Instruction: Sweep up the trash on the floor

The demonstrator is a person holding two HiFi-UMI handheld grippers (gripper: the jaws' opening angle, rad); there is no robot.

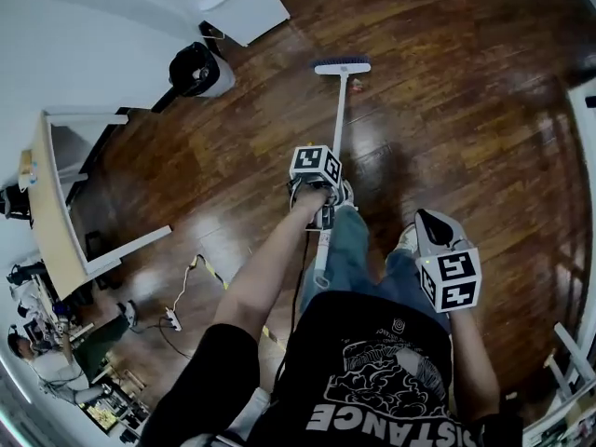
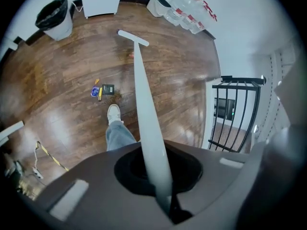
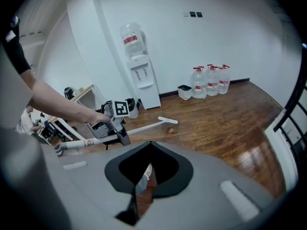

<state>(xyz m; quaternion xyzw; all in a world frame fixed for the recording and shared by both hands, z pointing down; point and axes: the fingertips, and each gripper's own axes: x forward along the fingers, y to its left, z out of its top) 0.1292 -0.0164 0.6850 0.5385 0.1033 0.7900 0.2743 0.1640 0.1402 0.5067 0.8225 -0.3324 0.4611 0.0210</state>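
Observation:
A white broom handle (image 2: 146,128) runs through my left gripper (image 2: 165,202), which is shut on it. The broom head (image 2: 133,37) rests on the wood floor far ahead; in the head view this broom head (image 1: 341,66) lies beyond the left gripper (image 1: 315,203). A small bit of trash (image 2: 130,55) lies just by the head. More trash (image 2: 102,90), blue, yellow and black, lies near the person's white shoe (image 2: 113,113). My right gripper (image 1: 430,223) hangs by the right leg, away from the broom; its jaws (image 3: 132,207) are shut and hold nothing.
A lined waste bin (image 1: 197,68) stands by the wall at the back left, next to a white water dispenser (image 3: 136,56). Water bottles (image 3: 208,80) line the wall. A desk (image 1: 51,203) and a cable with a power strip (image 1: 172,319) are at the left. A black gate (image 2: 235,111) stands at the right.

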